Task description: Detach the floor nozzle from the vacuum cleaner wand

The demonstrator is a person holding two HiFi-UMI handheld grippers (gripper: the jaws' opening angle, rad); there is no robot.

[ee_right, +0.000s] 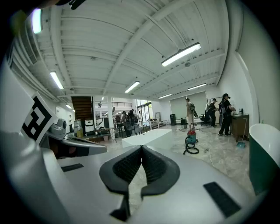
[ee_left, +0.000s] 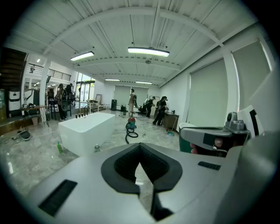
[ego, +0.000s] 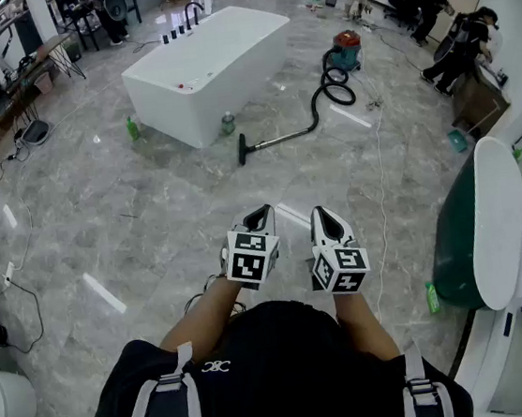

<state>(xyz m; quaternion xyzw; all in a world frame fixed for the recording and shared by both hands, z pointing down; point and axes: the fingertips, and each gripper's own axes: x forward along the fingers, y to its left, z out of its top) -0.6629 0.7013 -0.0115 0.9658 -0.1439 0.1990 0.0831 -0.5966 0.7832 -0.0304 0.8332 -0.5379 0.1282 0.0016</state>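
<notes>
A red and teal vacuum cleaner (ego: 347, 51) stands far across the floor, its black hose (ego: 333, 85) coiled beside it. Its metal wand (ego: 282, 137) lies on the tiles and ends in the black floor nozzle (ego: 242, 148), near the white bathtub (ego: 201, 64). My left gripper (ego: 260, 217) and right gripper (ego: 323, 216) are held side by side close to my body, well short of the nozzle. Both are shut with nothing between the jaws. The vacuum cleaner (ee_left: 131, 126) shows small in the left gripper (ee_left: 140, 148) view and, as the vacuum cleaner (ee_right: 191, 139), beyond the right gripper (ee_right: 141, 151).
A green-and-white tub (ego: 489, 222) stands close on my right. A green bottle (ego: 132, 128) and a small can (ego: 228, 122) sit by the bathtub. A cable (ego: 379, 169) runs along the floor. Several people (ego: 453, 42) work at the far right.
</notes>
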